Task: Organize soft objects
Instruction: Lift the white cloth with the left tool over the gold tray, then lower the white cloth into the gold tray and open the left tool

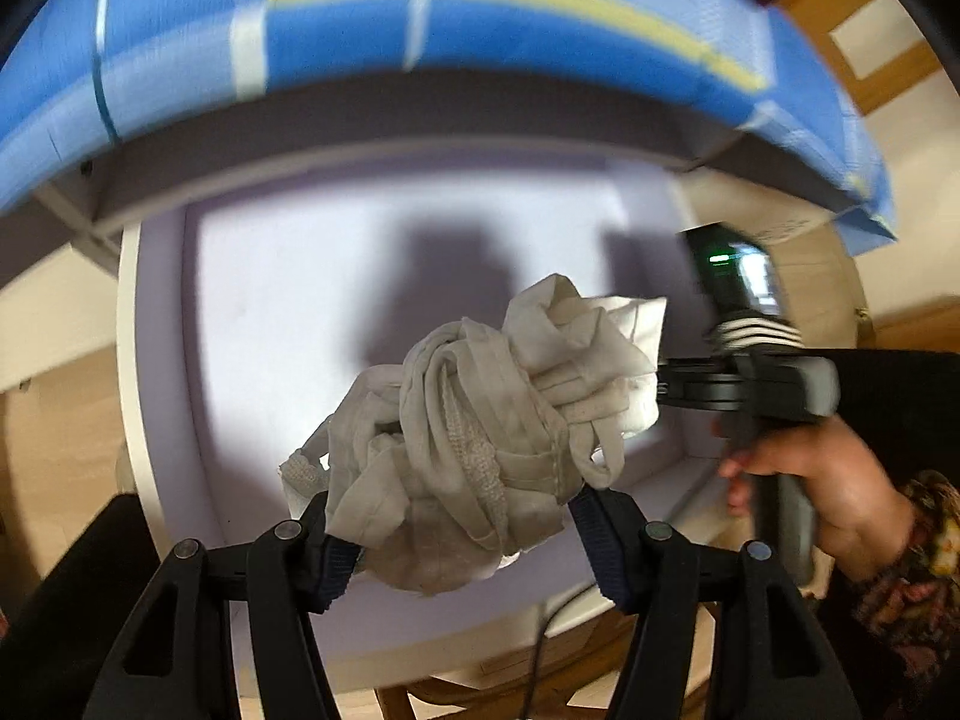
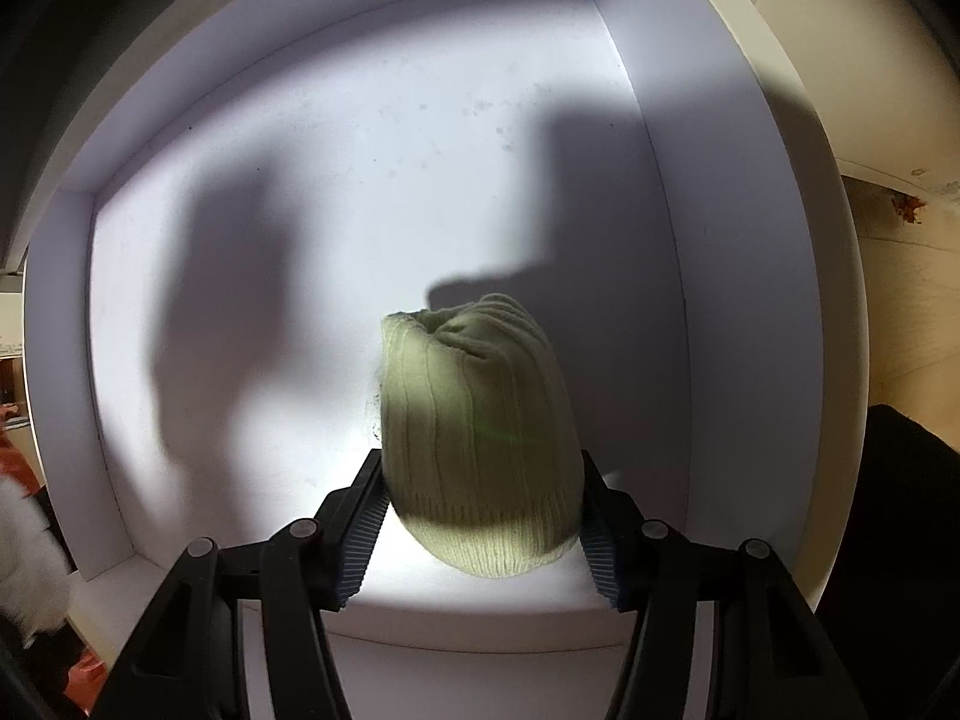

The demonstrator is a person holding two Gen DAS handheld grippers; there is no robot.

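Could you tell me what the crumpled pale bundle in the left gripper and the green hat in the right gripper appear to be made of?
The pale bundle looks like thin woven fabric, probably cotton or a blend, matte and off-white; it creases sharply and shows seams, with a coarser mesh-like strip running through it. The green hat looks knitted, wool or acrylic: vertical ribs, a finer ribbed band at the hem, and a soft matte surface.

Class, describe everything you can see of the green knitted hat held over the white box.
The green knitted hat is pale olive, ribbed lengthwise, with a finer ribbed band at its near end and a puckered, gathered crown at the far end. It looks soft and woolly. The right claw grips it on both sides near the band, holding it over the white box. Light and shadow fall across it.
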